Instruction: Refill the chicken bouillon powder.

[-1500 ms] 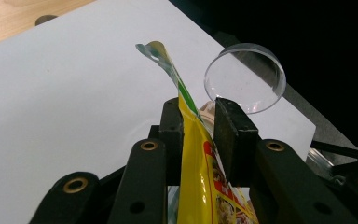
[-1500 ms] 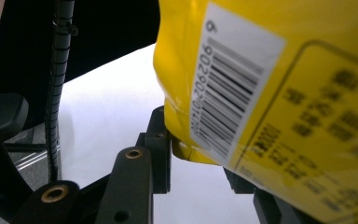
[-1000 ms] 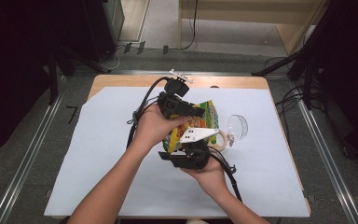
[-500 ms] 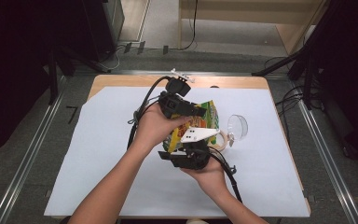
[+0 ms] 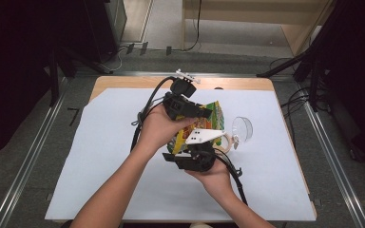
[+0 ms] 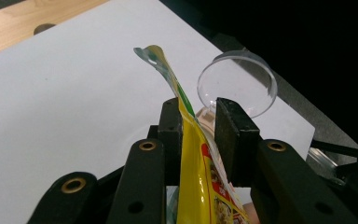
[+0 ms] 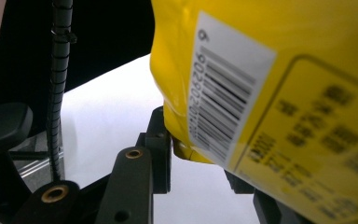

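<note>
A yellow snack bag [image 5: 210,113] with green and orange print hangs above the white sheet, held between both grippers. My left gripper [image 5: 203,113] comes in from the far side and is shut on the bag's thin top seam [image 6: 186,121], which curls up past the pads. Nearer the person, my right gripper [image 5: 193,145] points upward. In the right gripper view its jaws [image 7: 196,149] grip the bag's lower corner beside the barcode [image 7: 219,102]; the right-hand pad is hidden behind the bag.
A clear plastic cup [image 5: 242,128] lies on its side on the white sheet [image 5: 100,156] just right of the bag, also in the left gripper view [image 6: 237,81]. A beige ring [image 5: 227,141] lies beside it. Bare wood [image 5: 123,83] shows along the table's far edge.
</note>
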